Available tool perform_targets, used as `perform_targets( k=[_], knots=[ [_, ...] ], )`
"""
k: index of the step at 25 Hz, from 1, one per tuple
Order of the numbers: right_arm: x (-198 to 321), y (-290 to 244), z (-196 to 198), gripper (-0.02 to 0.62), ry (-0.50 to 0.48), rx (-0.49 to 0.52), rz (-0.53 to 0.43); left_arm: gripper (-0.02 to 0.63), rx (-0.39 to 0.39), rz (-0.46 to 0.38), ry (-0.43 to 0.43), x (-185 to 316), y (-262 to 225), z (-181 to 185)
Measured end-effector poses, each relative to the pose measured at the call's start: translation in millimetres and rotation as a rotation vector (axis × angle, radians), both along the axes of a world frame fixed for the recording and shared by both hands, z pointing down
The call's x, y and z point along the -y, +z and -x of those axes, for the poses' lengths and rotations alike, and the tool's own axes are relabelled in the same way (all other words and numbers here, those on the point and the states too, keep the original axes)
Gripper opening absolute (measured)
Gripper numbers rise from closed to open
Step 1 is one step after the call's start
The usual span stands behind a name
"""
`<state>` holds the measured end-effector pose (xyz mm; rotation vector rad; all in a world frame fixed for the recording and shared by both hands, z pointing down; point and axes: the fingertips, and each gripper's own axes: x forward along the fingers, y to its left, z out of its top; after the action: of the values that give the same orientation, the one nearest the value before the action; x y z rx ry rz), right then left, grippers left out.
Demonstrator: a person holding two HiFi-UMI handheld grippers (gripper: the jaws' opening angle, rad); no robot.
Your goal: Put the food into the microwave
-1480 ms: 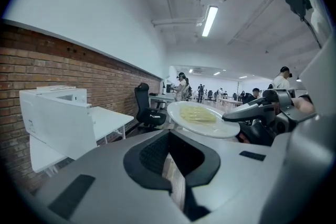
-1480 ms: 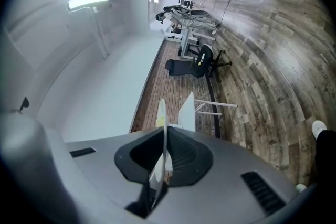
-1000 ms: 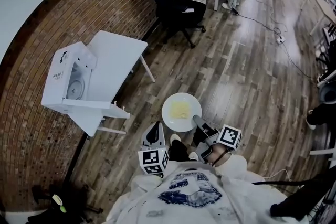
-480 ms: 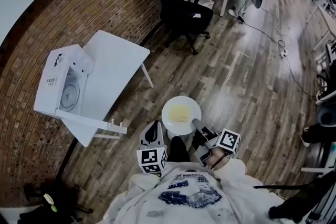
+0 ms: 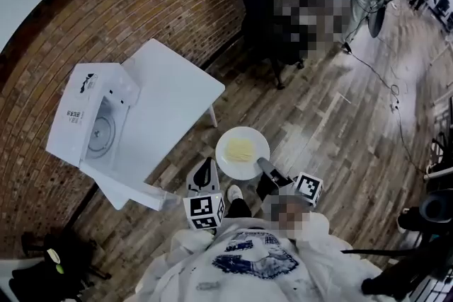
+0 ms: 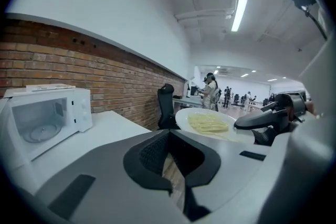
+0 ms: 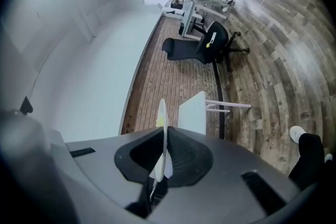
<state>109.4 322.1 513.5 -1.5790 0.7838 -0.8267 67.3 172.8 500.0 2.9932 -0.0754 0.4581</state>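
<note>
Holding the white plate (image 5: pixel 243 152) by its near rim, the right claw (image 5: pixel 263 165) is clamped shut on it. In the right gripper view the plate runs edge-on between the two jaws, pinched on both faces. The food (image 5: pixel 241 148), a pale yellow heap, sits at the plate's centre, just ahead of this claw. The plate is level and in the air above the wooden floor (image 5: pixel 333 124).

The left claw (image 5: pixel 207 167) hangs just to the left of the plate, not touching it. Its jaws are drawn together with nothing between them.

The microwave (image 5: pixel 92 120) is further out, ahead and well to the left of both claws. It stands at the far-left end of the white surface (image 5: pixel 177 92). Its door (image 5: pixel 127 187) is swung down and open, and the turntable is visible inside an empty cavity.

Status:
- Done: food picked up, door open.
- Left: carry the plate across to the surface, slide it into the cavity, release, and probably shut the door.

Judgement: roughly the early-middle of the task, in the transport phase.
</note>
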Motion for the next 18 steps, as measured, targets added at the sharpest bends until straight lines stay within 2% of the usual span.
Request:
perform_targets(
  k=[8, 18],
  knots=[
    [96, -19, -65, 0.025, -0.147, -0.047, -0.010, 0.008, -0.059, -0.032, -0.205, 88, -33, -41],
    [186, -23, -80, 0.025, -0.366, -0.041, -0.010, 0.008, -0.065, -0.046, -0.450, 159, -34, -23]
  ],
)
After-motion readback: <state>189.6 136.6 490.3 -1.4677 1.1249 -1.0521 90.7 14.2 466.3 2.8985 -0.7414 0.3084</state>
